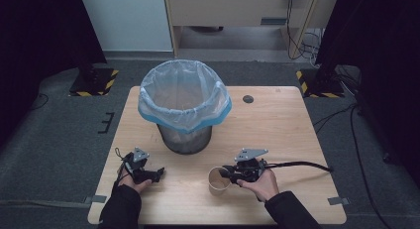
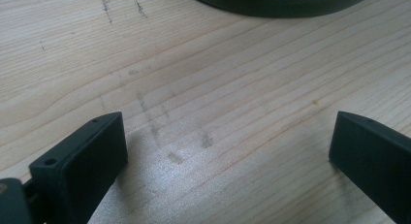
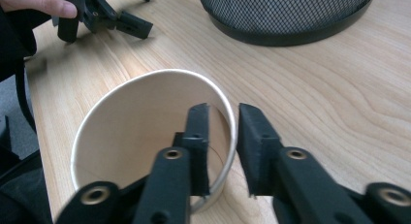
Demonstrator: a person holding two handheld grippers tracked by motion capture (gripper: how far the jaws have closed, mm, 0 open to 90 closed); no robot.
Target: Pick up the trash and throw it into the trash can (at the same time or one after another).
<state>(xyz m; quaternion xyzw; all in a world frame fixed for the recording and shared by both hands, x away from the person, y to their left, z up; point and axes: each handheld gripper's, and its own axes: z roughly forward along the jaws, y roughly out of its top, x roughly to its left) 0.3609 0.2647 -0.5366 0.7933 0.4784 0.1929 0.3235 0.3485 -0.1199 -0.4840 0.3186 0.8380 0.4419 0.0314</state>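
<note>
A tan paper cup (image 1: pixel 218 182) stands upright on the wooden table (image 1: pixel 277 125), near the front edge and right of centre. My right gripper (image 1: pixel 225 172) reaches it from the right. In the right gripper view, the gripper (image 3: pixel 223 110) straddles the cup (image 3: pixel 131 117) wall, one jaw inside and one outside. A narrow gap shows between the inner jaw and the wall. My left gripper (image 1: pixel 159 173) rests low over the table at the front left, its jaws (image 2: pixel 228 132) wide apart over bare wood.
A black mesh bin (image 1: pixel 184 97) lined with a clear and blue bag stands at the table's middle back; its base (image 3: pixel 286 15) lies just beyond the cup. The left gripper (image 3: pixel 121 20) shows far off in the right gripper view. A cable trails right.
</note>
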